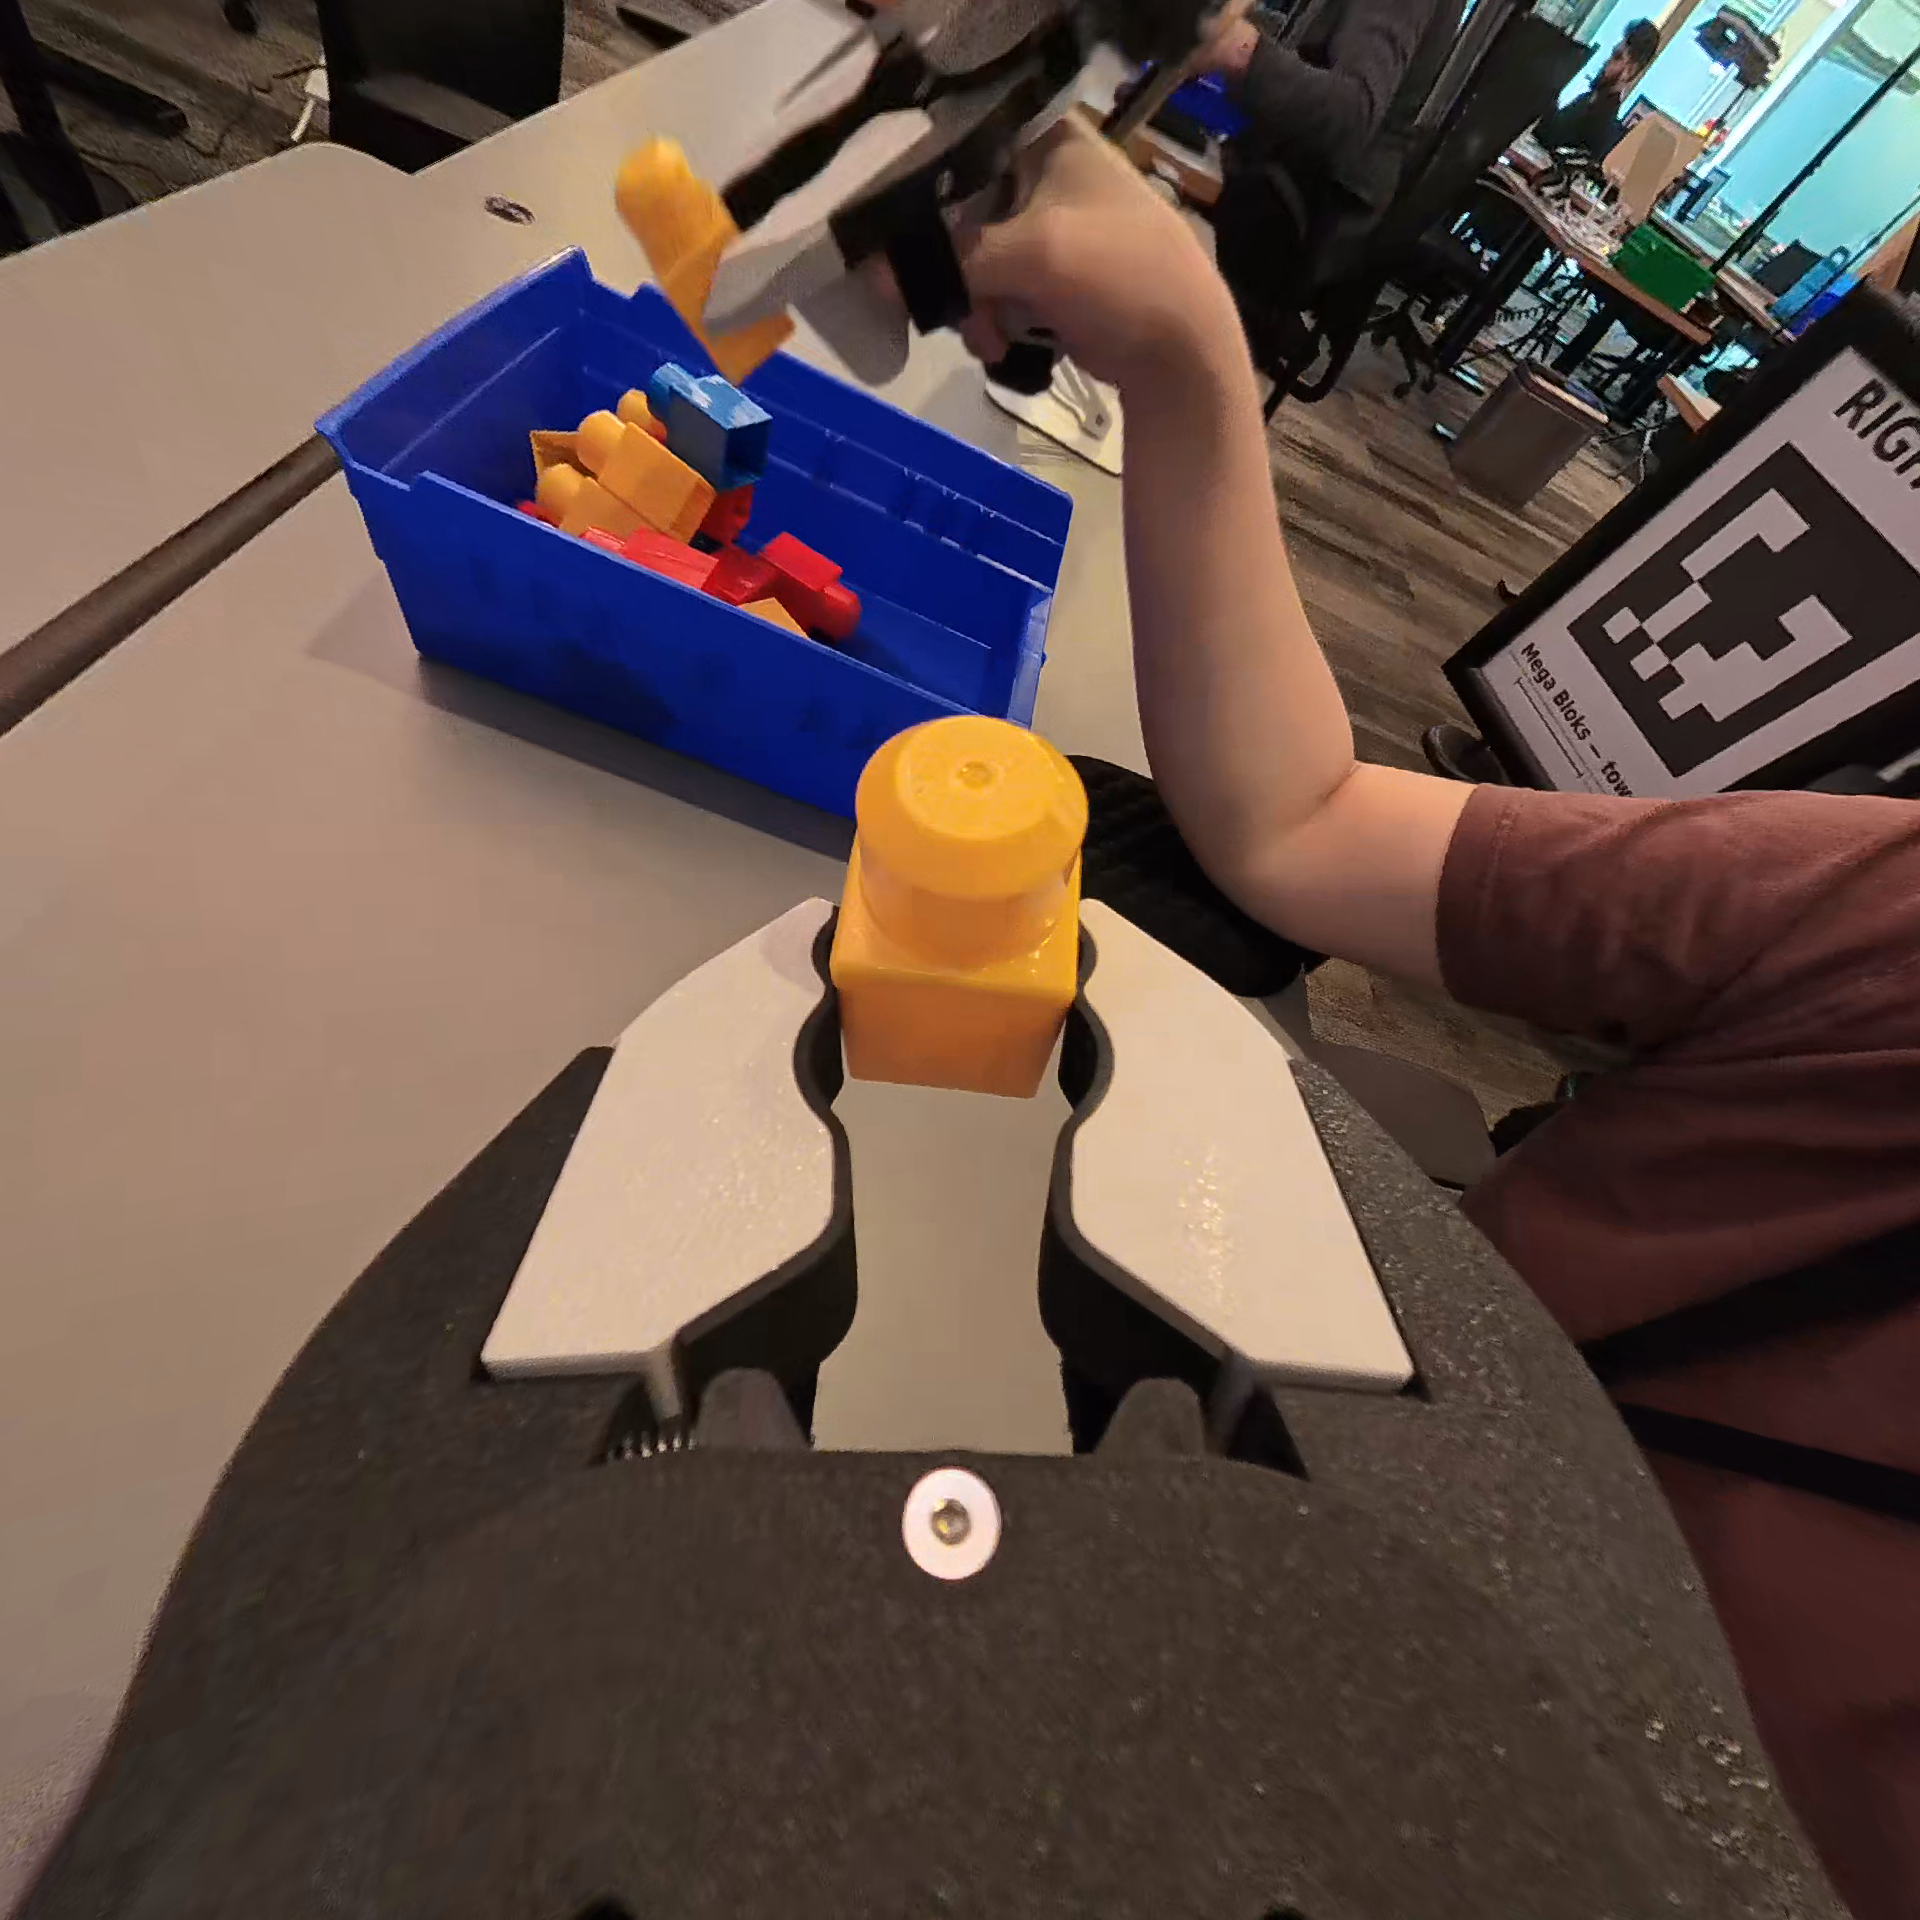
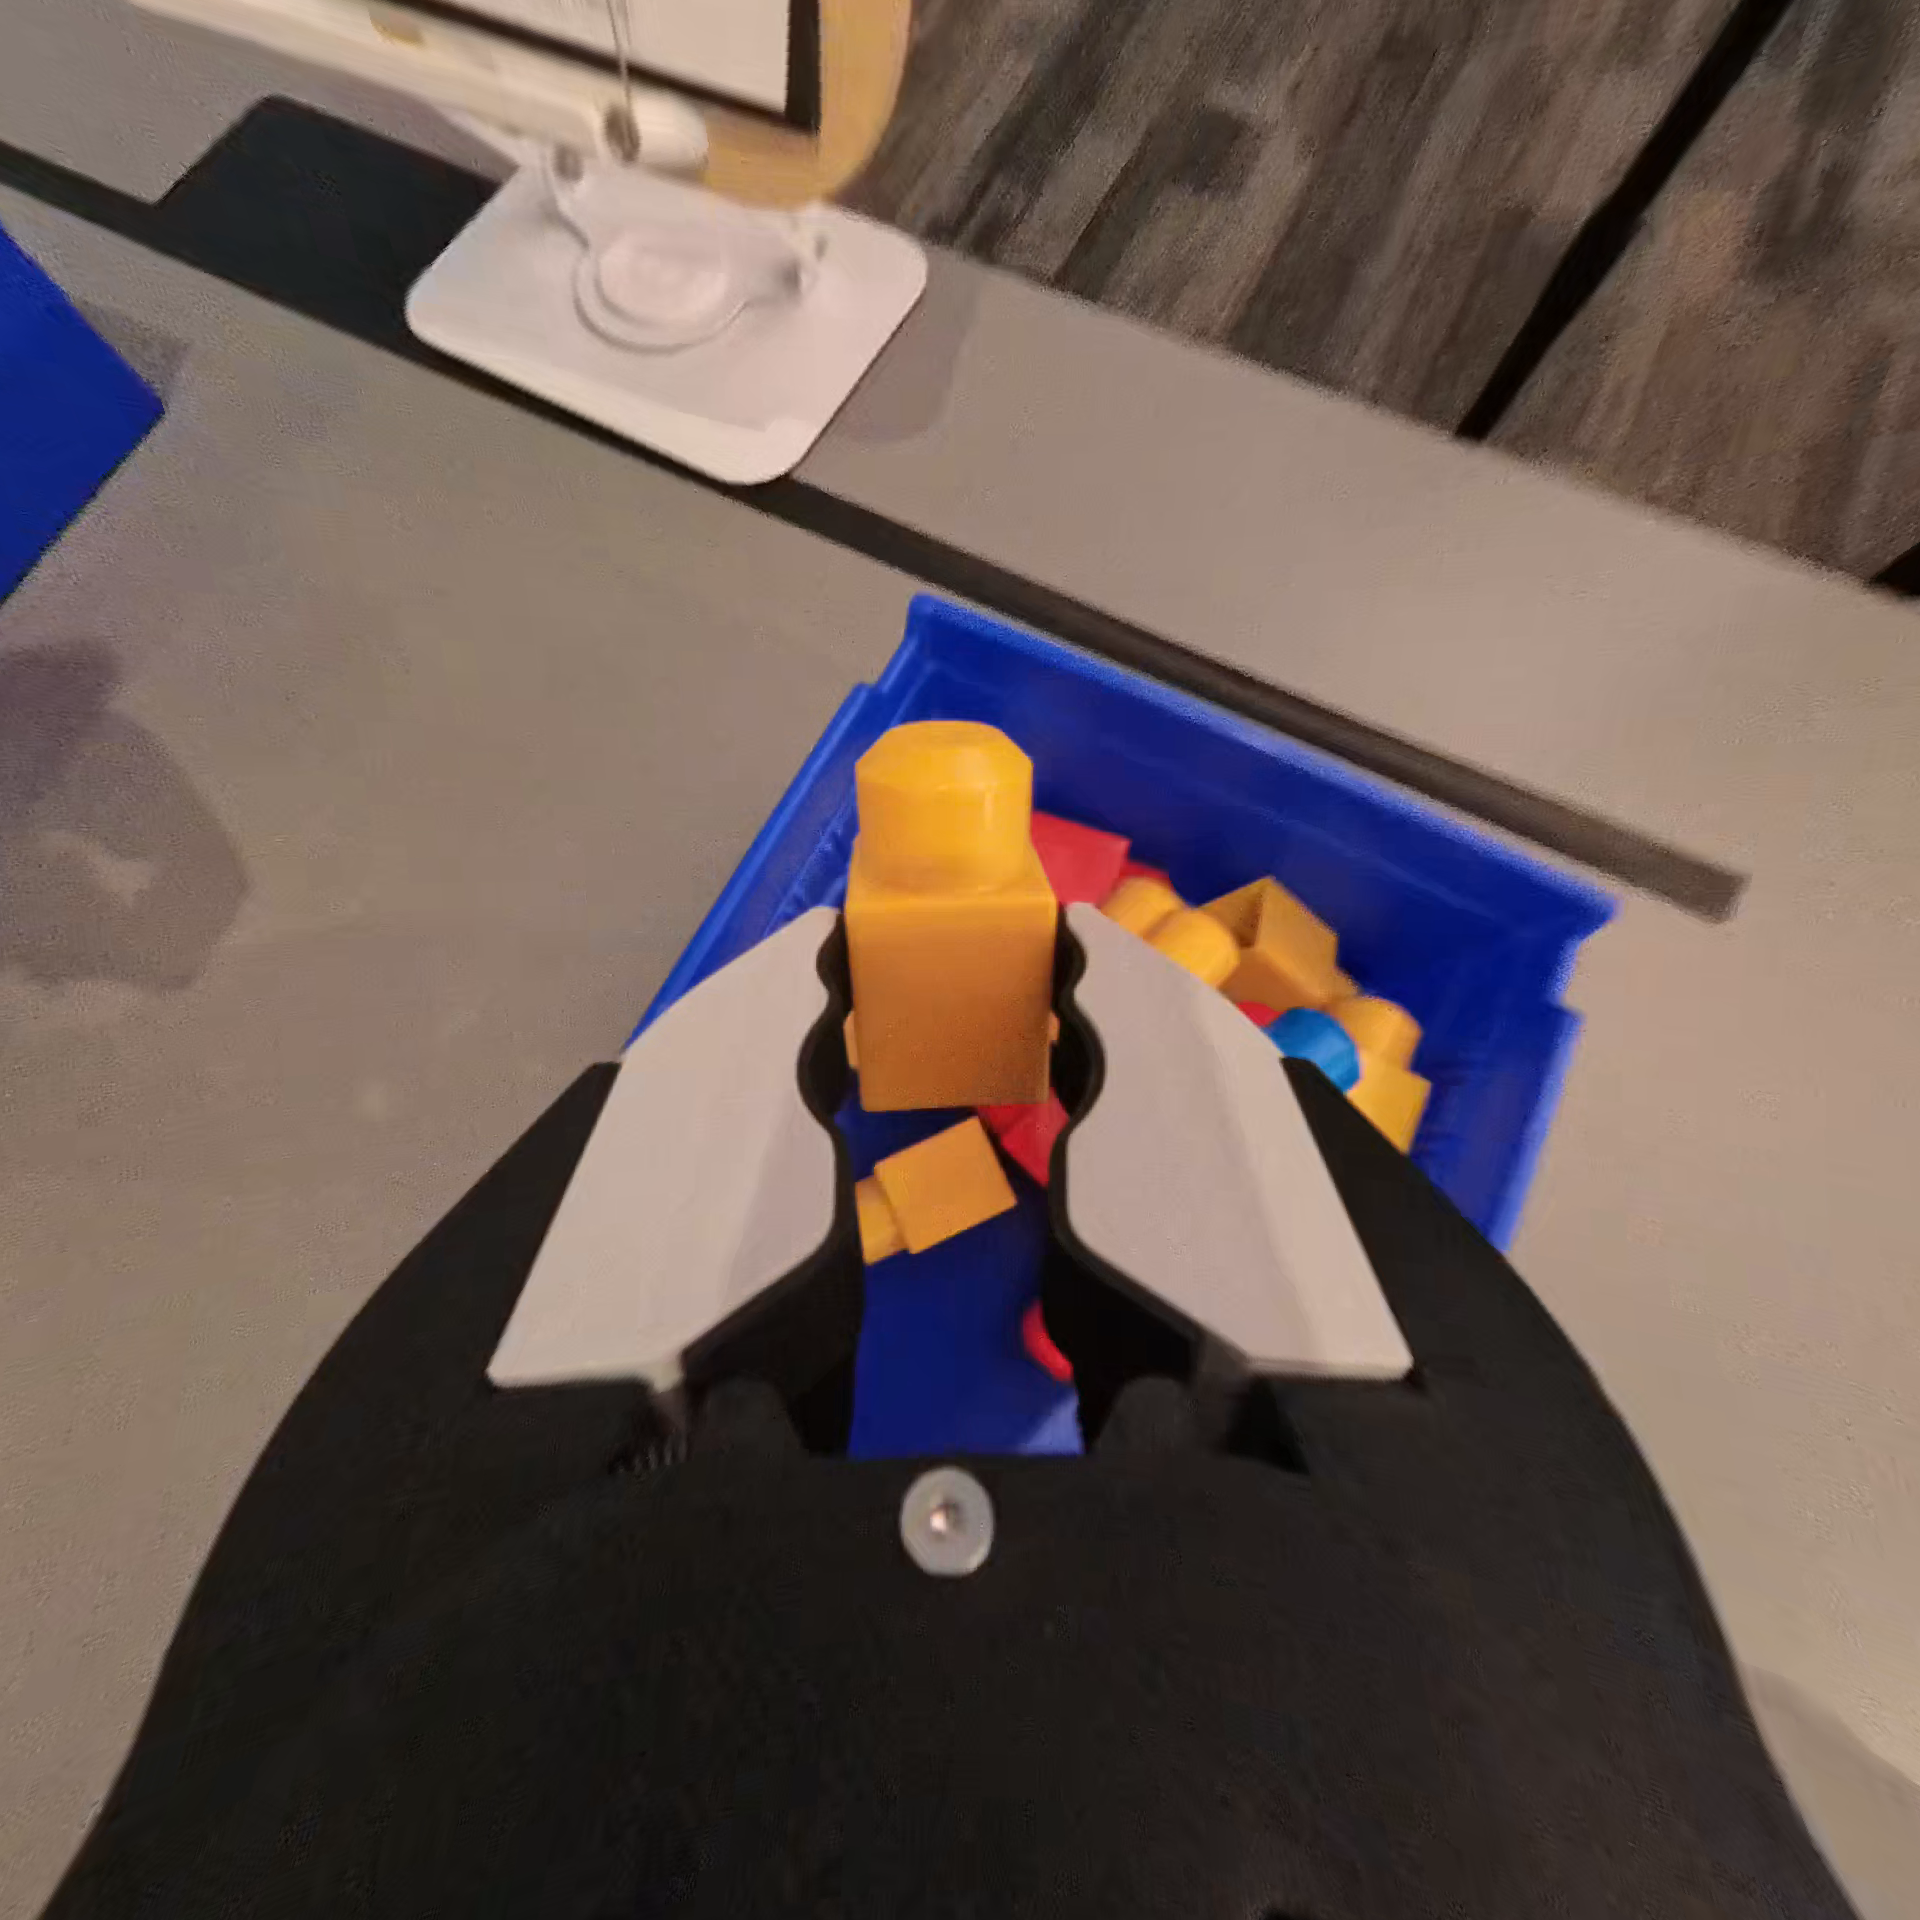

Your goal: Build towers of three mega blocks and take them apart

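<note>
Clamped mid-frame in your left gripper (image 1: pixel 954 997) is a yellow block (image 1: pixel 951 997); your right gripper (image 2: pixel 948 997) is pinching another yellow block (image 2: pixel 945 997) above the blue bin (image 2: pixel 1195 748). They look light, rigid and slick, so you are best gripping the flat sides.

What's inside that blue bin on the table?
The blue bin holds a loose heap of yellow blocks, red blocks and a blue block. Whatever lies beneath the heap is covered, and the right gripper with its yellow block hides part.
</note>
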Demonstrator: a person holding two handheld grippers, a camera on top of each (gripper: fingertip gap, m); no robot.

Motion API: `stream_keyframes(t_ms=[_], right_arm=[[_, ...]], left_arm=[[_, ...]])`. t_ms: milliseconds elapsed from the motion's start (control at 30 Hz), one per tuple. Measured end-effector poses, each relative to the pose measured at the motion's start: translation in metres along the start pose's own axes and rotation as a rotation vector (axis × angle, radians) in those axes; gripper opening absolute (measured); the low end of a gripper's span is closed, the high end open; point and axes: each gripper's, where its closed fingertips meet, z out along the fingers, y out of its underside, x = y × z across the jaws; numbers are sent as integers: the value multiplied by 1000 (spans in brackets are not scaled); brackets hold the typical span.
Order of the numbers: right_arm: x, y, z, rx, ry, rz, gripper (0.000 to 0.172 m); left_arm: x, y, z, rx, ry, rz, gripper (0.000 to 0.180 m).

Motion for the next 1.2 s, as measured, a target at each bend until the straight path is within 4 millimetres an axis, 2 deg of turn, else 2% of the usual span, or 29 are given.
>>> stream_keyframes(t_ms=[67,167,233,300,333,367,400,467,533,567,600,633,700,800,867,933,1000,1033,1100,1133,1200], right_arm=[[0,9,20,-40,-66,9,37],[16,26,50,-153,25,5,37],[28,31,59,-203,119,-61,38],[30,17,52,-159,194,-157,52],[19,0,45,-79,184,-223,56],[-3,-21,34,38,143,-314,66],[-34,-43,20,175,75,-424,73],[-123,-72,-18,471,-131,-674,84],[-213,-73,-57,737,-320,-908,86],[-249,-65,-67,803,-384,-1013,84],[-276,-55,-68,811,-417,-1095,81],[-294,-48,-63,793,-409,-1158,79],[-317,-40,-54,797,-365,-1248,80],[-337,-33,-48,814,-361,-1296,76],[-338,-34,-52,840,-333,-1317,68],[-333,-37,-58,834,-323,-1309,68],[-309,-48,-68,831,-241,-1294,68],[-287,-54,-71,796,-197,-1256,68],[-225,-71,-74,723,-107,-1076,68],[-189,-77,-70,676,-72,-952,68],[-110,-75,-46,511,14,-695,68]], left_arm=[[0,-1,-3,1,-4,-1,39],[0,1,-3,-6,-1,-11,39],[0,4,-1,-23,6,-20,39],[1,8,0,-43,25,-37,39],[2,10,0,-56,40,-47,39],[3,11,0,-67,53,-57,39],[3,11,-1,-67,60,-59,39],[11,10,-4,-65,107,-64,39],[21,8,-8,-61,176,-86,39],[25,6,-10,-49,204,-95,39],[29,5,-12,-44,227,-103,39],[32,5,-13,-44,246,-106,39],[39,5,-15,-48,282,-101,39],[49,7,-14,-67,316,-64,39],[55,8,-13,-77,339,-60,39],[60,6,-15,-62,359,-47,39],[56,1,-20,-39,308,-13,50],[50,-3,-26,-17,255,15,54],[34,-12,-41,34,100,101,54],[30,-17,-51,72,46,137,53],[25,-28,-71,153,-28,150,52]])
